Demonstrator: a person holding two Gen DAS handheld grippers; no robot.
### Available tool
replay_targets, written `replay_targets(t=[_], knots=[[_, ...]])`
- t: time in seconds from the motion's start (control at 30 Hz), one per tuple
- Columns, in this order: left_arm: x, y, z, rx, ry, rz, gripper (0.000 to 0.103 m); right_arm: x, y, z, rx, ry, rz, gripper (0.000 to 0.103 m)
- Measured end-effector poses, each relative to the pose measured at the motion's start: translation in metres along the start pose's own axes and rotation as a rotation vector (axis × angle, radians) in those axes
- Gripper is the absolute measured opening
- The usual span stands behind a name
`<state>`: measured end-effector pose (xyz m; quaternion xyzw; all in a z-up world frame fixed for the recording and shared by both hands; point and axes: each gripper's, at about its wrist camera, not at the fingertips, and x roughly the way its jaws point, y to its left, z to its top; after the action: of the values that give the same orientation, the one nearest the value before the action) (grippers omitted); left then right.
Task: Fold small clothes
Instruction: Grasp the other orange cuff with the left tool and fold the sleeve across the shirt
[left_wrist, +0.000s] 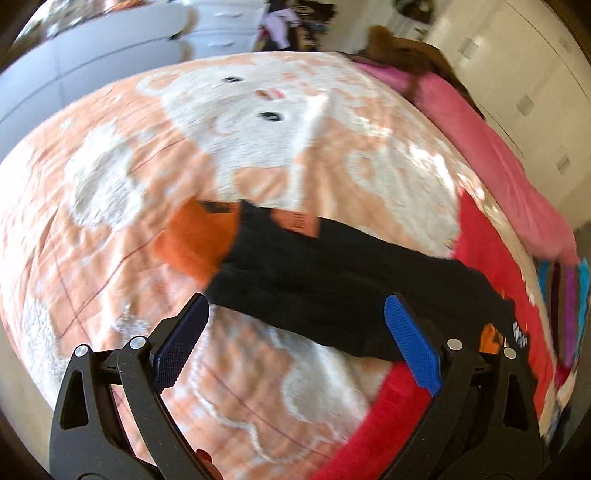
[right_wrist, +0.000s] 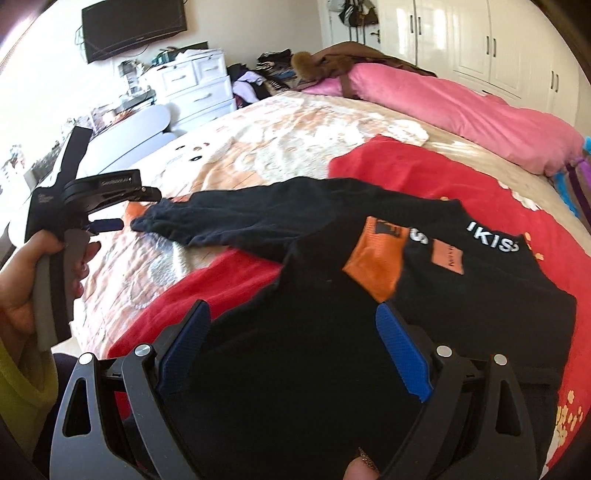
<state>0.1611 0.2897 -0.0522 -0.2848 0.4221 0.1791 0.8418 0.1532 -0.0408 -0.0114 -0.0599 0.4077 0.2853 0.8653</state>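
Note:
A small black top (right_wrist: 317, 280) with orange patches and white letters lies on the bed, its body on a red cloth (right_wrist: 424, 173). One sleeve (right_wrist: 240, 218) stretches left onto the peach blanket. In the left wrist view the sleeve (left_wrist: 332, 273) crosses the frame with an orange cuff patch (left_wrist: 195, 240). My left gripper (left_wrist: 295, 332) is open, just short of the sleeve; it also shows in the right wrist view (right_wrist: 110, 221), beside the sleeve end. My right gripper (right_wrist: 291, 336) is open and empty above the top's body.
The peach blanket (left_wrist: 258, 147) with a white cartoon face covers the bed. A pink duvet (right_wrist: 461, 110) lies along the far side. White drawers (right_wrist: 195, 85) and a wall television (right_wrist: 133, 26) stand beyond the bed, white wardrobes (right_wrist: 480, 40) to the right.

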Motion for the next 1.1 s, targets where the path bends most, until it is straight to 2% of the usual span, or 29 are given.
replay_targets(t=[0.07, 0.17, 0.2, 0.27, 0.33, 0.37, 0.4, 0.43, 0.5, 0.57, 0.7, 0.83, 0.93, 1.1], knots=[[0.008, 0.015, 0.001, -0.073, 0.015, -0.005, 0.089, 0.002, 0.003, -0.001, -0.005, 0.005, 0.004, 0.09], [0.022, 0.037, 0.0, -0.207, 0.041, -0.058, 0.089, 0.005, 0.003, -0.003, -0.005, 0.014, 0.006, 0.09], [0.029, 0.046, 0.0, -0.268, 0.049, -0.087, 0.088, 0.006, 0.002, -0.003, -0.003, 0.017, 0.006, 0.09], [0.032, 0.052, 0.002, -0.314, 0.031, -0.104, 0.083, 0.006, -0.002, -0.006, 0.005, 0.024, 0.004, 0.09], [0.032, 0.052, 0.006, -0.319, 0.004, -0.108, 0.066, 0.005, -0.009, -0.01, 0.013, 0.029, -0.002, 0.09], [0.033, 0.052, 0.008, -0.319, -0.006, -0.102, 0.061, 0.004, -0.013, -0.012, 0.017, 0.032, -0.006, 0.09], [0.035, 0.052, 0.01, -0.319, -0.013, -0.085, 0.046, 0.002, -0.017, -0.014, 0.02, 0.036, -0.012, 0.09], [0.036, 0.053, 0.011, -0.325, -0.015, -0.07, 0.027, 0.0, -0.025, -0.017, 0.026, 0.041, -0.025, 0.09], [0.038, 0.057, 0.009, -0.336, -0.014, -0.083, 0.015, -0.004, -0.033, -0.022, 0.033, 0.044, -0.033, 0.09], [0.034, 0.06, 0.009, -0.344, -0.03, -0.113, 0.011, -0.008, -0.046, -0.03, 0.035, 0.054, -0.056, 0.09], [-0.001, 0.039, 0.011, -0.231, -0.14, -0.16, 0.008, -0.017, -0.073, -0.047, 0.08, 0.06, -0.099, 0.09], [-0.039, 0.008, 0.005, -0.124, -0.205, -0.221, 0.008, -0.028, -0.11, -0.057, 0.195, 0.054, -0.117, 0.09], [-0.063, -0.033, -0.002, -0.04, -0.22, -0.283, 0.008, -0.04, -0.137, -0.058, 0.268, 0.023, -0.131, 0.09], [-0.082, -0.124, -0.022, 0.109, -0.192, -0.386, 0.008, -0.068, -0.178, -0.06, 0.351, -0.047, -0.177, 0.09]])
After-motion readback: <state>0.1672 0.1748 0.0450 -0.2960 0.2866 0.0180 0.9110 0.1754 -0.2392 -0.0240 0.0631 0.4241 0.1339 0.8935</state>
